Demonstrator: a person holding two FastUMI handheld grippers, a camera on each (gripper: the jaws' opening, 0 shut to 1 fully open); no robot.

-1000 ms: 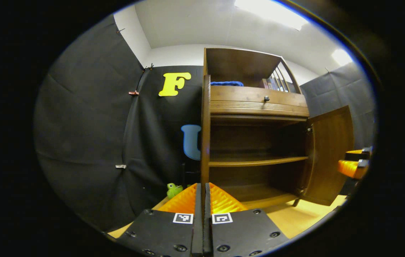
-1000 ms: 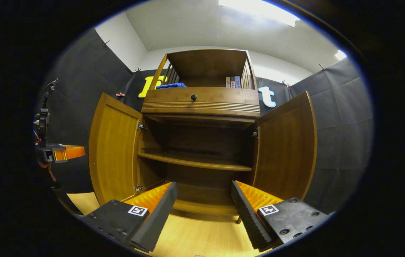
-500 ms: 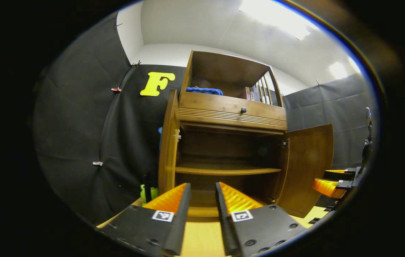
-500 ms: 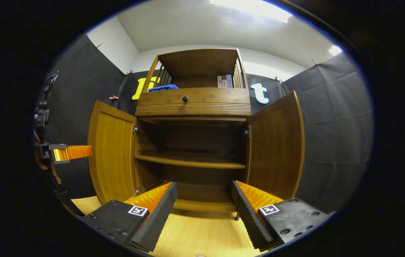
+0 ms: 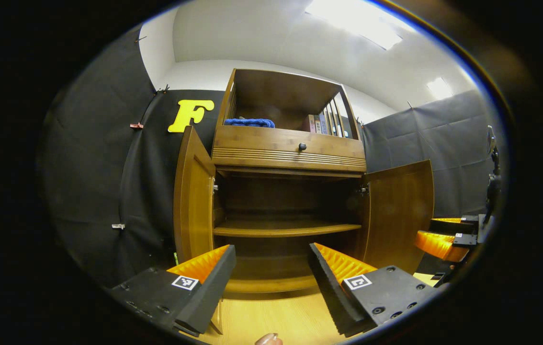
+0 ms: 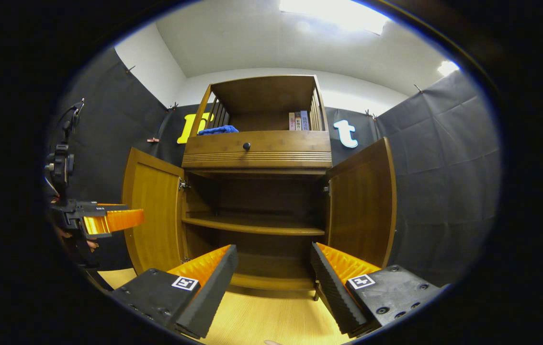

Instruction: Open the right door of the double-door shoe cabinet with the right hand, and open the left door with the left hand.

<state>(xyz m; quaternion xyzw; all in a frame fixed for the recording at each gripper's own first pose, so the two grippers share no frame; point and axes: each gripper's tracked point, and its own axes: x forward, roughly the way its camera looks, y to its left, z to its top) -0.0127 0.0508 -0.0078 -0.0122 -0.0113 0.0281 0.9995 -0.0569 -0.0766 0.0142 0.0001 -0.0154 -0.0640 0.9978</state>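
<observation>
At the far left of the right gripper view, the left gripper (image 6: 113,221) is hanging just beside the outer edge of the left door (image 6: 154,211), apart from it and holding nothing; a second ago its fingers were pressed together edge-on to that door, and since then they have been spreading, so in the left gripper view the left gripper (image 5: 271,273) is now showing a wide gap between its fingers. The left door (image 5: 192,196) is standing swung out (seen nearly edge-on before, now showing its inner face). Between the doors the shoe cabinet (image 6: 257,148) is standing with its middle shelf (image 6: 252,224) bare, a blue cloth (image 6: 218,129) and a few books (image 6: 298,120) sitting in the top compartment above the drawer knob (image 6: 246,145). To the right, the right door (image 6: 361,201) is likewise standing wide open, as it was earlier. The right gripper (image 6: 274,273) is facing the cabinet from the wooden floor (image 6: 266,321), fingers spread and empty, unchanged over the last second; in the left gripper view it is showing at the right edge, beside the right door (image 5: 398,211).
</observation>
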